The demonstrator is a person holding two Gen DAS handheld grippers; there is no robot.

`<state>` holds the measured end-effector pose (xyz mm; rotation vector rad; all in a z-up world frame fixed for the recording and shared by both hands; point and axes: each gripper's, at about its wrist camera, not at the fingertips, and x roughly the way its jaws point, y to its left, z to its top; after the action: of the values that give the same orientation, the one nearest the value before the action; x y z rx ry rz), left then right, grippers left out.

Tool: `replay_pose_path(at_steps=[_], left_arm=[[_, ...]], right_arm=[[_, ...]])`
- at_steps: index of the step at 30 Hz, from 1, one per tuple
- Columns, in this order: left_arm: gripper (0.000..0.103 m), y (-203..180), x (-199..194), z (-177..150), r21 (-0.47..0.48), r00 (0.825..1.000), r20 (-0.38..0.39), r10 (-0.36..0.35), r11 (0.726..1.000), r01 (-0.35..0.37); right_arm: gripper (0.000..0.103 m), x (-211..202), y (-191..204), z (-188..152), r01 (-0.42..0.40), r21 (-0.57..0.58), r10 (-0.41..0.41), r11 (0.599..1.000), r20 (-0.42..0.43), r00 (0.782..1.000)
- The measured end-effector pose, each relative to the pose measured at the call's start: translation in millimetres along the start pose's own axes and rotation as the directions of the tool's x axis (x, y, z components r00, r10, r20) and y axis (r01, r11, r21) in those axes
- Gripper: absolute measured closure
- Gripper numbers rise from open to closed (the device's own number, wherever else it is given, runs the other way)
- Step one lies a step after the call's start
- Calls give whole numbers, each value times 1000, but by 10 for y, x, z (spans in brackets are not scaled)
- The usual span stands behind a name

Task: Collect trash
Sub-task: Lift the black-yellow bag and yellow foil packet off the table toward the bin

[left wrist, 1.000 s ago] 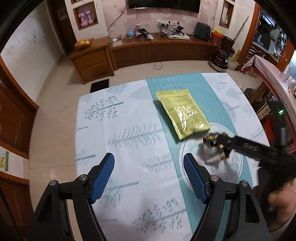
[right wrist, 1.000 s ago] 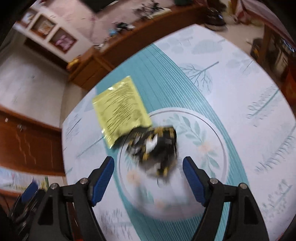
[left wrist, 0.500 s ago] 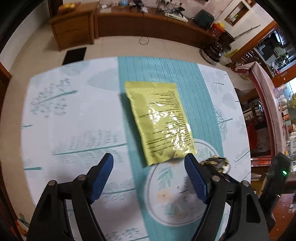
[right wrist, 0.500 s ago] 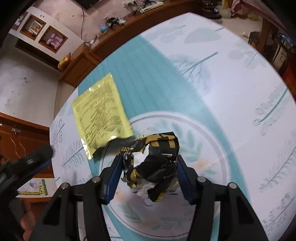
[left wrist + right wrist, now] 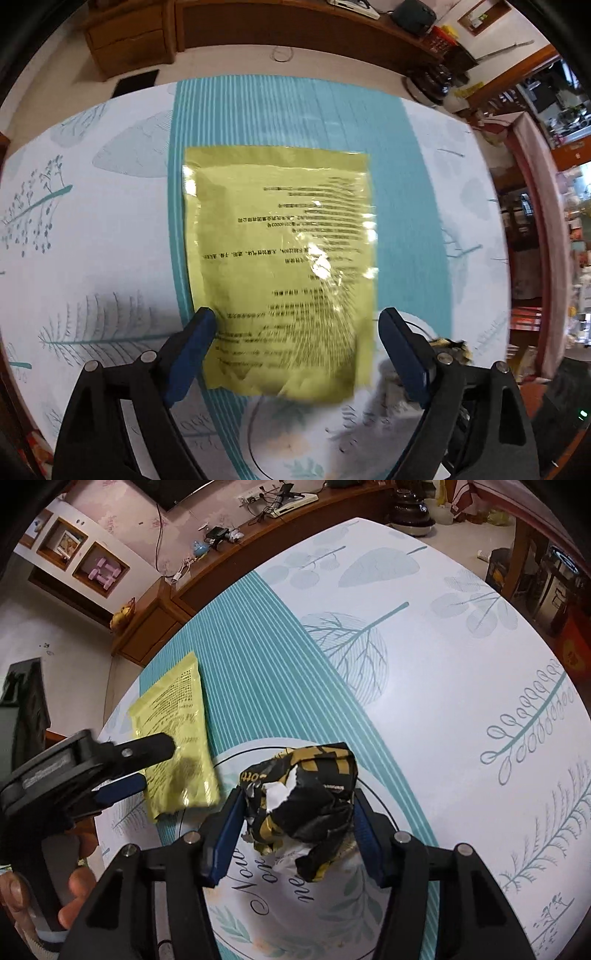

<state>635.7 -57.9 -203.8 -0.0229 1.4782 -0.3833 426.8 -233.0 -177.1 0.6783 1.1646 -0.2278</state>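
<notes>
A flat yellow foil packet (image 5: 284, 258) lies on the teal stripe of the tablecloth; it also shows in the right wrist view (image 5: 177, 734). My left gripper (image 5: 295, 332) is open, its blue fingers on either side of the packet's near end, low over it. My right gripper (image 5: 299, 812) is shut on a crumpled black-and-yellow wrapper (image 5: 306, 797), held just above a round printed circle (image 5: 384, 808) on the cloth. The left gripper shows at the left of the right wrist view (image 5: 125, 771). A corner of the wrapper peeks past the left gripper's right finger (image 5: 450, 345).
The table (image 5: 443, 664) has a white cloth with leaf prints and a teal stripe. A wooden TV cabinet (image 5: 295, 26) runs along the far wall. More furniture and shelves (image 5: 546, 184) stand at the right beyond the table edge.
My left gripper moved forward and down over the yellow packet. My right gripper closed on the crumpled wrapper and holds it.
</notes>
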Motion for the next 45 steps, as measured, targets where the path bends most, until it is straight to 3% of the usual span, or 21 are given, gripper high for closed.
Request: replay_pose_path(at_steps=[6, 10, 15, 19, 21, 22, 24, 26, 31, 35, 40, 45], left_arm=[[10, -190, 185, -12, 86, 990, 37, 136, 987, -139], [1, -245, 276, -24, 99, 986, 39, 162, 981, -165], [1, -315, 344, -79, 145, 974, 67, 216, 964, -224], [2, -336, 326, -125, 132, 972, 94, 216, 965, -227], [18, -341, 234, -175, 140, 969, 132, 207, 964, -225], [35, -358, 183, -218, 154, 969, 144, 201, 963, -222], [47, -440, 159, -281, 181, 973, 142, 181, 962, -206], [79, -486, 136, -357, 192, 979, 133, 154, 965, -178], [86, -516, 16, -606, 180, 993, 88, 82, 979, -97], [86, -551, -139, -979, 196, 993, 88, 75, 976, -91], [86, -543, -395, -1578, 181, 994, 74, 80, 979, -93], [86, -535, -675, -2419, 113, 995, 75, 73, 990, -81]], right_arm=[[46, -2, -34, -31, -14, 18, 14, 1000, 5, 1000], [46, -10, -54, -58, -21, 29, 21, 999, 12, 1000], [46, -14, -91, -89, -36, 49, 35, 998, 24, 999], [46, -18, -107, -118, -42, 53, 40, 998, 26, 999], [46, -26, -114, -139, -45, 54, 43, 998, 25, 999], [46, -29, -122, -146, -46, 53, 45, 998, 24, 999], [46, -41, -134, -176, -50, 53, 49, 997, 20, 999], [46, -52, -152, -207, -54, 54, 54, 997, 17, 998], [46, -107, -195, -318, -65, 58, 65, 996, 2, 998], [46, -196, -289, -498, -73, 55, 74, 996, -18, 997], [46, -401, -520, -865, -96, 60, 99, 994, -53, 994], [46, -720, -823, -1300, -141, 47, 145, 989, -84, 986]])
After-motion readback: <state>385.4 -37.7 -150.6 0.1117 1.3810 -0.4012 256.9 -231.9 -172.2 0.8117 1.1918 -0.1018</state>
